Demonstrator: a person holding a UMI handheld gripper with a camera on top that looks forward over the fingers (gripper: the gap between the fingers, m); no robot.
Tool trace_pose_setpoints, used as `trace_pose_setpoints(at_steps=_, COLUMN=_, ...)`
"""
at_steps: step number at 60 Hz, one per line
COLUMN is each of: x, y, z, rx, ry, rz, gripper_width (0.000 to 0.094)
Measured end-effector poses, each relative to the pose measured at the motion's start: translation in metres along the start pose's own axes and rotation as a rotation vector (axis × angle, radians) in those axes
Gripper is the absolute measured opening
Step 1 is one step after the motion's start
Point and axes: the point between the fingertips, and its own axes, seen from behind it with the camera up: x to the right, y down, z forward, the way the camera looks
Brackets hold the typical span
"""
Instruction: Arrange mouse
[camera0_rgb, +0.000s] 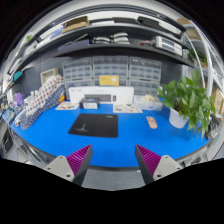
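Note:
A black mouse pad (95, 124) lies flat on the blue table top (60, 135), well beyond my fingers. A small pale oblong thing (152, 122), possibly the mouse, lies on the blue surface to the right of the pad. My gripper (113, 165) is open and empty, held back over the table's grey front edge (112, 178). Its left finger (78, 160) and right finger (150, 160) stand wide apart with nothing between them.
A potted green plant (188, 100) stands at the right. A white machine (100, 96) sits behind the pad. Stacked spools and small items (38, 102) line the left side. Shelves with boxes (110, 40) rise at the back.

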Motion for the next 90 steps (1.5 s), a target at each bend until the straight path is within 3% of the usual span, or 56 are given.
trace_pose_setpoints(at_steps=8, x=0.047, y=0.048, z=0.030, rx=-0.072, ry=0.065, rz=0.023, gripper_width=0.0865)
trace_pose_setpoints(at_steps=20, x=0.115, y=0.066, z=0.084, rx=-0.119, ry=0.146, rz=0.040, gripper_width=0.0859)
trace_pose_setpoints(at_steps=48, x=0.229, y=-0.010, z=0.276, rx=-0.158, ry=0.171, rz=0.081, gripper_width=0.0846)
trace_pose_setpoints(at_steps=57, x=0.232, y=-0.026, z=0.308, rx=-0.166, ry=0.133, rz=0.107, gripper_width=0.0694)
trace_pose_setpoints(at_steps=60, x=0.231, y=-0.029, z=0.312, rx=-0.167, ry=0.131, rz=0.107, gripper_width=0.0597)
trace_pose_setpoints(at_steps=61, x=0.231, y=-0.030, z=0.313, rx=-0.165, ry=0.131, rz=0.104, gripper_width=0.0518)
trace_pose_setpoints(at_steps=63, x=0.228, y=-0.031, z=0.315, rx=-0.162, ry=0.123, rz=0.099, gripper_width=0.0472)
trace_pose_setpoints(at_steps=68, x=0.227, y=-0.030, z=0.316, rx=-0.163, ry=0.134, rz=0.086, gripper_width=0.0458)
trace_pose_setpoints(at_steps=78, x=0.226, y=-0.029, z=0.315, rx=-0.176, ry=0.146, rz=0.090, gripper_width=0.0326)
trace_pose_setpoints(at_steps=90, x=0.220, y=-0.047, z=0.307, rx=-0.207, ry=0.188, rz=0.089, gripper_width=0.0324)
